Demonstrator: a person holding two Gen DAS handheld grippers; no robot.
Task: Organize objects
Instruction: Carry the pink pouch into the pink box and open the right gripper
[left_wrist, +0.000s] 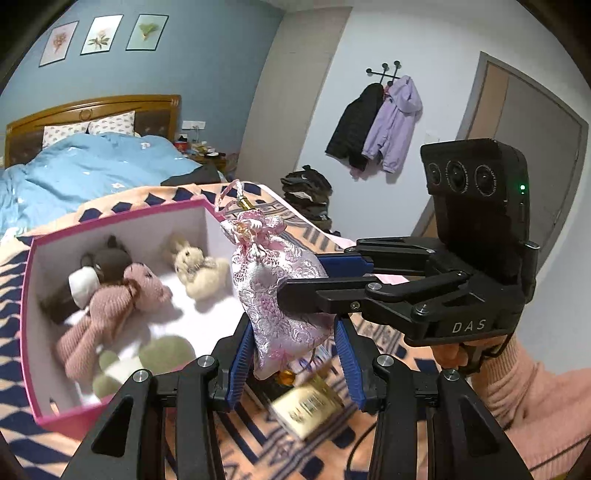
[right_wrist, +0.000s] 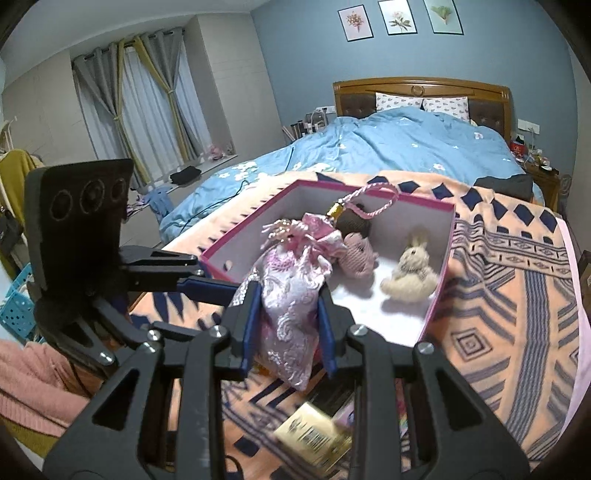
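A pink brocade drawstring pouch (left_wrist: 275, 291) hangs in the air beside a pink-rimmed white box (left_wrist: 27, 291). My right gripper (right_wrist: 288, 314) is shut on the pouch (right_wrist: 291, 295); in the left wrist view it (left_wrist: 310, 280) reaches in from the right. My left gripper (left_wrist: 293, 354) is open, its fingers either side of the pouch's lower end without squeezing it. In the right wrist view only its arm and one blue finger (right_wrist: 207, 286) show at the left. The box (right_wrist: 439, 266) holds a pink knitted toy (left_wrist: 110, 306), a brown toy (left_wrist: 107, 262) and a beige rabbit (left_wrist: 197, 266).
A gold-labelled box (left_wrist: 308, 406) lies on the orange patterned blanket (right_wrist: 517, 295) under the pouch. Green and white soft toys (left_wrist: 147, 362) sit in the box's near corner. A bed with a blue duvet (right_wrist: 388, 147) lies beyond. Coats (left_wrist: 376, 125) hang on the wall.
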